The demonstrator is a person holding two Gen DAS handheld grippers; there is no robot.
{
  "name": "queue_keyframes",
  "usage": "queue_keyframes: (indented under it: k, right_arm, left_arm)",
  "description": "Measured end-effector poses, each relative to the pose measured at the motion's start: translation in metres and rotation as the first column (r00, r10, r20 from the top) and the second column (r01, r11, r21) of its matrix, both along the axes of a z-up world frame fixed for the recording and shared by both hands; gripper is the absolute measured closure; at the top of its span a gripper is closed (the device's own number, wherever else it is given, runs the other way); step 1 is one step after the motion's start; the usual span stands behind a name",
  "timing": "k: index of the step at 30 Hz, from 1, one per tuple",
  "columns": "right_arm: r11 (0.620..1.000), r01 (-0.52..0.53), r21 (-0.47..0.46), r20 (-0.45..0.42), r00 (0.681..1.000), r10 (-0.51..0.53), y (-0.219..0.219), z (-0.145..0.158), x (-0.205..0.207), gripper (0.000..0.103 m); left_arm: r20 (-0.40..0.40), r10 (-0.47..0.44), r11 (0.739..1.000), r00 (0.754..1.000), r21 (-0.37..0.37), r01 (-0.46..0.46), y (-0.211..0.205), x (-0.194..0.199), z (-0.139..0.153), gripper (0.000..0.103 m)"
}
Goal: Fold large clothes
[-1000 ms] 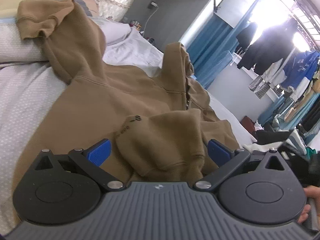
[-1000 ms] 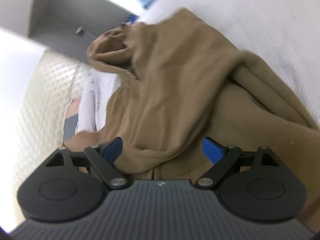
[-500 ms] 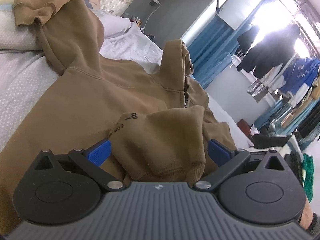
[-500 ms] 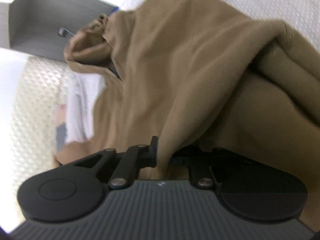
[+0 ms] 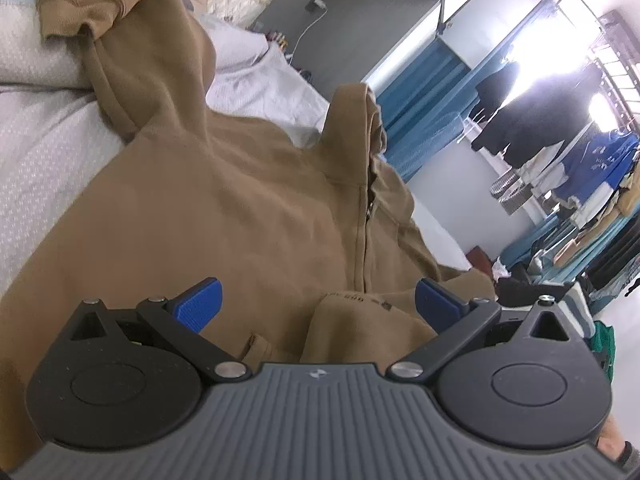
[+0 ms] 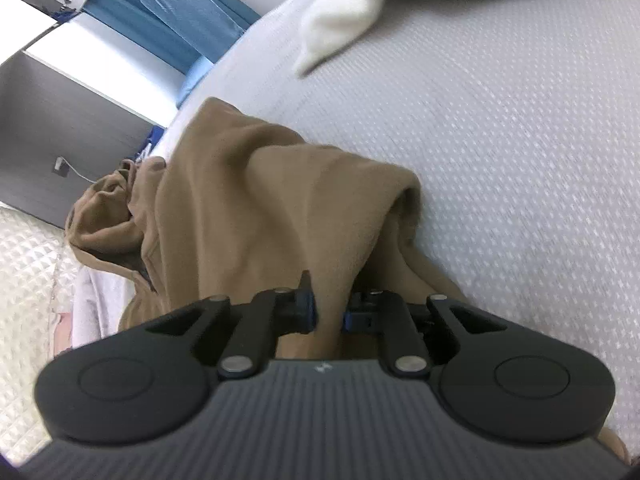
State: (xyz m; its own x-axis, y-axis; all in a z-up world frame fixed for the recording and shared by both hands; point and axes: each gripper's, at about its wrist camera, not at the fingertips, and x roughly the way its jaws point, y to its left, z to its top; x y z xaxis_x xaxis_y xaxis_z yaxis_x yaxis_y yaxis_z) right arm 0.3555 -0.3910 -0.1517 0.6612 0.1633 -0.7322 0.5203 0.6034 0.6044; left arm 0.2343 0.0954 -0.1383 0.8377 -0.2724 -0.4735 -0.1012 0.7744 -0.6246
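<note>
A brown zip hoodie (image 5: 248,208) lies spread on the bed, its hood standing up at the far side and one sleeve cuff (image 5: 80,4) draped over a pillow. My left gripper (image 5: 318,302) is open above the hoodie's front. A folded sleeve end (image 5: 360,332) lies low between its blue pads, which do not touch it. In the right wrist view my right gripper (image 6: 330,312) pinches a raised fold of the hoodie (image 6: 256,200). Its jaws are just opening slightly, and the cloth is still pressed between the pads.
The bed cover (image 6: 500,140) is pale grey and dotted, bare to the right of the hoodie. A white garment (image 6: 344,12) lies at its far edge. A pillow (image 5: 36,64) sits at the head, a quilted headboard (image 6: 24,280) behind it. A rack of hanging clothes (image 5: 560,160) stands beyond the bed.
My right gripper closed from wide open onto a fold of the hoodie and swung, bringing bare bed cover into view. In the left view the sleeve end sank lower between the open pads.
</note>
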Motion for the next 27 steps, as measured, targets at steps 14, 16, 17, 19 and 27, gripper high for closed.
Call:
queue_keyframes:
  k: [14,16,17,19,27]
  right_arm:
    - [0.975,-0.101,-0.199,0.160,0.978,0.134,0.016,0.059,-0.044,0.034]
    - [0.959,-0.133,-0.252,0.219,0.957,0.190,0.026,0.070,-0.046,0.034]
    - [0.948,-0.169,-0.268,0.240,0.942,0.236,0.029,0.073,-0.047,0.034]
    - [0.916,-0.270,-0.297,0.259,0.900,0.349,0.047,0.076,-0.039,0.034]
    - [0.826,-0.478,-0.298,0.217,0.809,0.546,0.094,0.059,-0.016,0.036]
  left_arm:
    - [-0.043,-0.067,0.997,0.997,0.038,0.068,-0.016,-0.005,-0.005,0.003]
    - [-0.036,-0.088,0.995,0.995,0.052,0.090,-0.023,-0.004,-0.004,0.005]
    - [-0.033,-0.101,0.993,0.994,0.057,0.103,-0.026,-0.004,-0.003,0.007]
    - [-0.020,-0.128,0.989,0.992,0.076,0.129,-0.034,-0.003,-0.002,0.015]
    - [0.044,-0.310,0.931,0.950,0.215,0.294,-0.077,-0.010,0.007,0.052]
